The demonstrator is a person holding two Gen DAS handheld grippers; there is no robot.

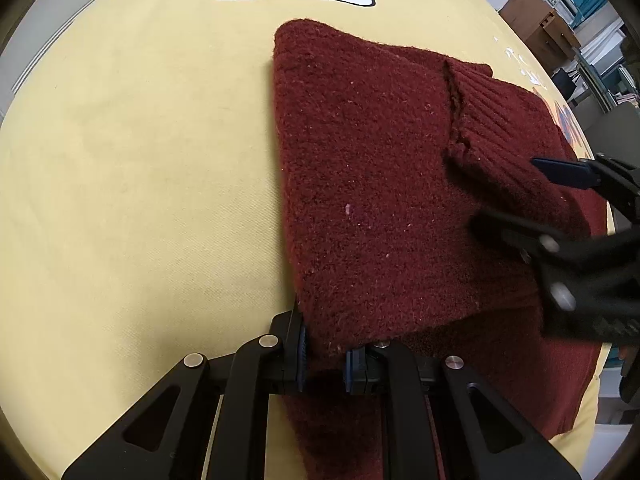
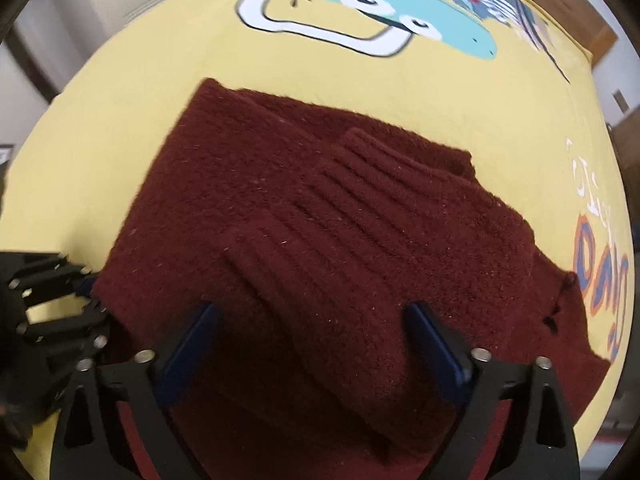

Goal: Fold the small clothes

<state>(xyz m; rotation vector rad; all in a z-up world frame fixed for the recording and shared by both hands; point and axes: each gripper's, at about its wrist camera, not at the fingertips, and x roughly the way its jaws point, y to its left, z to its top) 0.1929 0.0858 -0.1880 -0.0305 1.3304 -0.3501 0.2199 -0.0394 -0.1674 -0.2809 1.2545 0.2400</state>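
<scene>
A dark red knitted sweater (image 1: 372, 184) lies partly folded on a yellow printed cloth (image 1: 140, 160); it also fills the right wrist view (image 2: 320, 220). A ribbed sleeve (image 1: 504, 136) lies across its right part. My left gripper (image 1: 325, 354) is shut on the sweater's near corner and holds the edge pinched between its blue pads. My right gripper (image 2: 312, 320) is open, its two blue fingers straddling the ribbed sleeve (image 2: 340, 248) just above the fabric. The right gripper shows in the left wrist view (image 1: 532, 196) at the right edge, and the left gripper shows in the right wrist view (image 2: 88, 300).
The yellow cloth carries a cartoon print (image 2: 380, 12) at the far side and lettering (image 2: 600, 272) at the right. Wooden furniture and storage boxes (image 1: 552, 12) stand beyond the surface at the far right.
</scene>
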